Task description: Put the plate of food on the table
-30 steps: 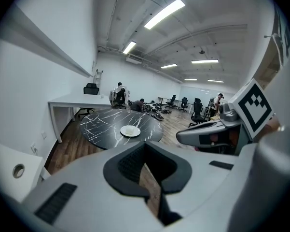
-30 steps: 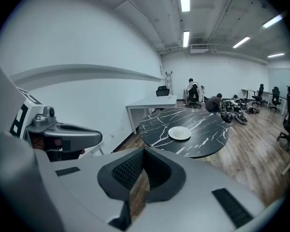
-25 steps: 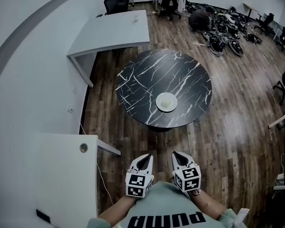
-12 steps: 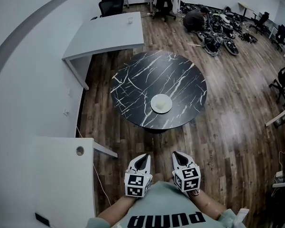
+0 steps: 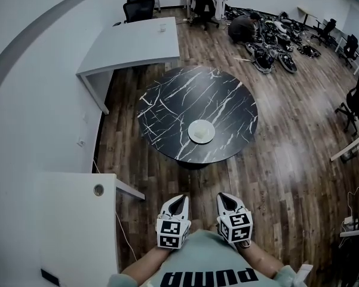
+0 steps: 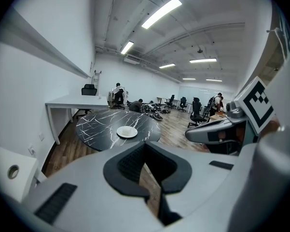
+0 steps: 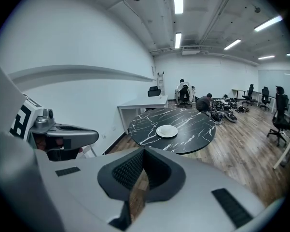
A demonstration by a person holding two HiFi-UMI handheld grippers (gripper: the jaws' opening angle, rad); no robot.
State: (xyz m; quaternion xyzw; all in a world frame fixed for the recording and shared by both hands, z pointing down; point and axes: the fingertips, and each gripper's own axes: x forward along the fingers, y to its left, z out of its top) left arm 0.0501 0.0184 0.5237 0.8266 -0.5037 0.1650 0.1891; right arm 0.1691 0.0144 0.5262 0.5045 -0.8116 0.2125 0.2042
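A white plate of pale food (image 5: 201,131) sits on the round black marble table (image 5: 167,109), toward its near edge. The plate (image 6: 127,132) shows beyond the left jaws and the same plate (image 7: 167,131) beyond the right ones. My left gripper (image 5: 179,200) and right gripper (image 5: 226,197) are held close to my body, well short of the table. Both stand shut with nothing between their jaws.
A white desk (image 5: 131,43) stands behind the table, with black office chairs (image 5: 137,5) beyond it. A white cabinet (image 5: 77,220) is at my near left. A person crouches among gear (image 5: 269,37) on the wood floor at the far right.
The view has drifted slightly, so table and plate sit a little further left and away. Both grippers keep their place near my body, shut.
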